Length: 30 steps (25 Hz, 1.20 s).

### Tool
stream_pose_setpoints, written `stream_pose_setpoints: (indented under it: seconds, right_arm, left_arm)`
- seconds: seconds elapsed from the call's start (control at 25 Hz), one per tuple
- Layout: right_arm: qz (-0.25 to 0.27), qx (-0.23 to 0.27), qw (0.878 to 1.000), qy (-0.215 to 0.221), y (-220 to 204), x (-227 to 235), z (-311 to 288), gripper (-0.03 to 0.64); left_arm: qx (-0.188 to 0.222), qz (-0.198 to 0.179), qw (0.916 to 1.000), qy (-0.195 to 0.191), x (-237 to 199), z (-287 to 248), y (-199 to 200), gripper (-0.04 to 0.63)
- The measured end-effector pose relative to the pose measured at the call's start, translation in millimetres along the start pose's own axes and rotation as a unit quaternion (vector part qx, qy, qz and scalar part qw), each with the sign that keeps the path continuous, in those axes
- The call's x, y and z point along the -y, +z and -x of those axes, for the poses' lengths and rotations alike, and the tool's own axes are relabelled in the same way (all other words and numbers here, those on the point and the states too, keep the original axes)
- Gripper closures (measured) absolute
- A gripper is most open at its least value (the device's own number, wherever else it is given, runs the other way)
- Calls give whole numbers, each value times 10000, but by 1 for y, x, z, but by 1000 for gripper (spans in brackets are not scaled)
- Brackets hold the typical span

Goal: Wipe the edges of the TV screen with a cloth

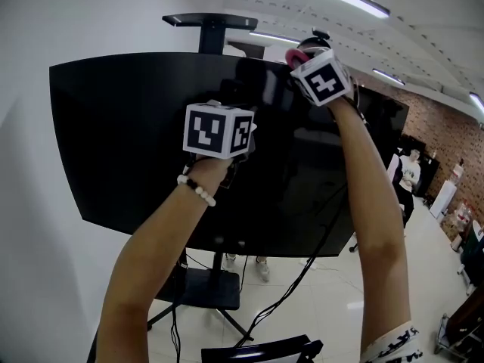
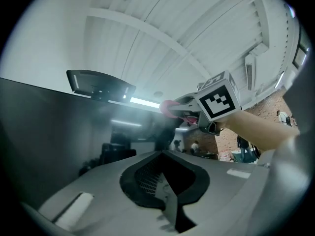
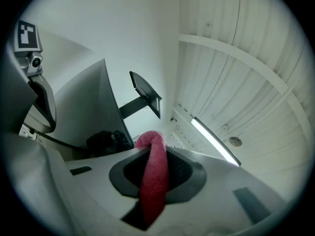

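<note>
A large black TV screen stands on a floor stand, its dark glass also filling the left of the left gripper view. My right gripper is shut on a pink cloth. It holds that cloth up at the screen's top edge, right of the stand's pole. The left gripper view shows the same cloth at the top edge. My left gripper is shut with nothing in it. It hovers in front of the screen's upper middle, below and left of the right one.
A black shelf tops the stand's pole above the screen. The stand base and cables lie on the tiled floor below. A dark chair top is at the bottom edge. A person stands far right near a brick wall.
</note>
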State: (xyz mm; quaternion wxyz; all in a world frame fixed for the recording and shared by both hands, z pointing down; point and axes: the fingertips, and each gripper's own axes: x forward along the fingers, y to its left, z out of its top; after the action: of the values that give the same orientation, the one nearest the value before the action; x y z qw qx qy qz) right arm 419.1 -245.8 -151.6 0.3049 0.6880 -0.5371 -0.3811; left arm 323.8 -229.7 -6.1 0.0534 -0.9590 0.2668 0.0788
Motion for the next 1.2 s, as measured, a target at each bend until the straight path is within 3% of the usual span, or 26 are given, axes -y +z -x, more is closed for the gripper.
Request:
stream_pose_setpoints:
  seconds: [0.56, 0.72, 0.88, 1.2]
  right_arm:
    - [193, 445, 9980, 409, 150, -122, -59, 551]
    - [420, 560, 9967, 417, 202, -162, -84, 551]
    - [633, 817, 9926, 645, 264, -209, -101, 551]
    - [1178, 990, 9827, 1034, 360, -283, -135, 551]
  left_arm:
    - [-162, 47, 9956, 917, -140, 142, -32, 595]
    - [-226, 53, 9923, 1215, -205, 179, -42, 595]
    - [-268, -238, 9877, 1524, -271, 222, -42, 595]
    - [-263, -213, 9836, 1769, -374, 269, -47, 597]
